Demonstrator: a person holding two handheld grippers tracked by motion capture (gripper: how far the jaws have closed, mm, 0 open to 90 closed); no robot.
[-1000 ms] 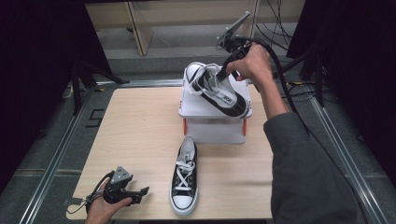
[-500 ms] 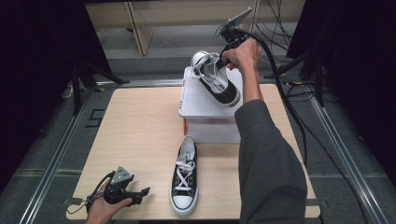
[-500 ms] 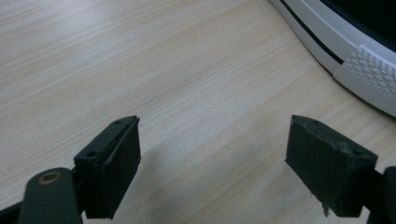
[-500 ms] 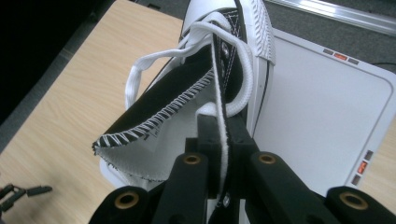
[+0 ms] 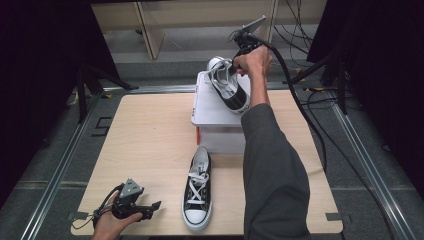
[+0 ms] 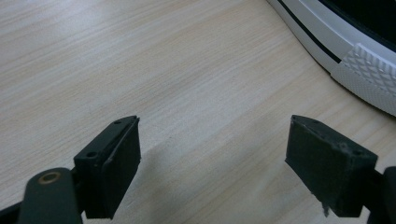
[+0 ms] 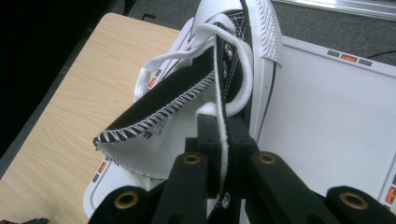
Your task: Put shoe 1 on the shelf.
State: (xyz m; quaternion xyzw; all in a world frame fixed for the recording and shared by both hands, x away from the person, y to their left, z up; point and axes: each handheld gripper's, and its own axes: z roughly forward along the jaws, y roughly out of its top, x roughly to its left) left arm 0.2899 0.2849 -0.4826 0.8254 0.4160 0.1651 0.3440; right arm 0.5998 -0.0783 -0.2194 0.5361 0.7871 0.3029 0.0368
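A black-and-white sneaker [image 5: 228,86] hangs tilted over the white box [image 5: 210,109] at the table's far side. My right gripper [image 5: 239,60] is shut on this sneaker's [image 7: 233,56] side wall beside the laces, and its tongue flops out to the left. A second matching sneaker [image 5: 197,189] lies flat on the wooden table [image 5: 145,140], toe toward the front edge. My left gripper [image 5: 150,207] rests at the front left, jaws wide apart over bare wood [image 6: 196,88], with the flat sneaker's white toe rubber [image 6: 355,65] just beyond its right jaw.
The white box has orange labels on its lid [image 7: 348,57] and an orange side panel [image 5: 198,135]. A black cable [image 5: 305,120] trails from the right gripper across the table's right side. Metal rails [image 5: 55,175] border the table.
My right gripper has carried the held sneaker farther back and to the right over the box, turning it more upright. The left gripper has stayed put.
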